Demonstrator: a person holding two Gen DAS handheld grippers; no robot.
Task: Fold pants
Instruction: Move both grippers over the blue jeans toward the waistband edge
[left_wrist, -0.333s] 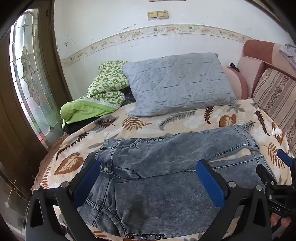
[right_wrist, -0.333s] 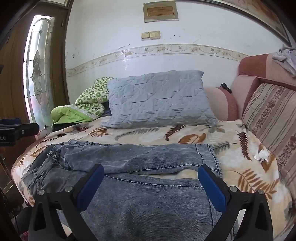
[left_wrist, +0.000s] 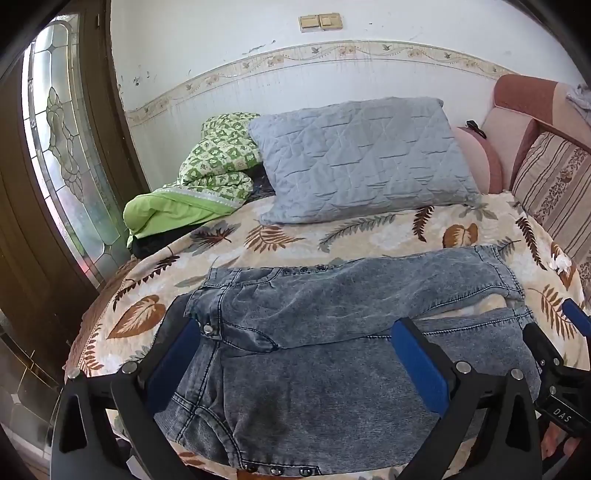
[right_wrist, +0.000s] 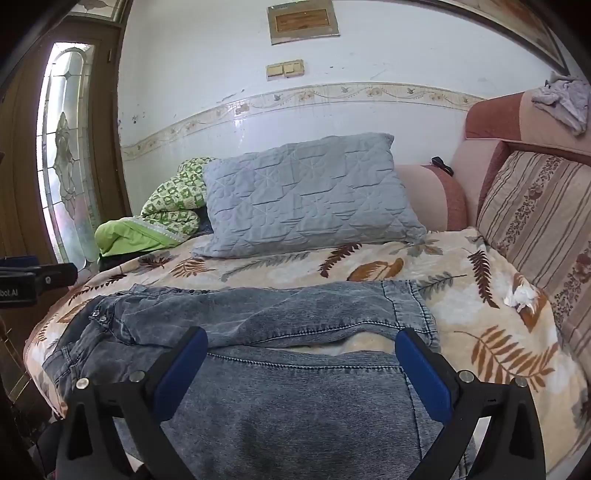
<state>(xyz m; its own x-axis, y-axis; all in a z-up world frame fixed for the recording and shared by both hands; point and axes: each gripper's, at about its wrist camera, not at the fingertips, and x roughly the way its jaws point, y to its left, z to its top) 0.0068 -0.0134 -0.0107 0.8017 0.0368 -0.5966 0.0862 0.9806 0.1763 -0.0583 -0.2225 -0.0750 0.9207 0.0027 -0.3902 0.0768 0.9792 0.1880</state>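
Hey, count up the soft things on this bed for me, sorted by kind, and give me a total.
Jeans: 1
Grey quilted pillow: 1
Striped cushion: 1
Green patterned blanket: 1
Pink bolster: 1
Total: 5

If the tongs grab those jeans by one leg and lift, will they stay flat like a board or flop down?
Probably flop: the jeans already sag and wrinkle over the bedspread. Being thick denim with metal snaps, they likely feel fairly heavy and drag rather than slide. The far leg lies loose beside the near one, so it may swing free.
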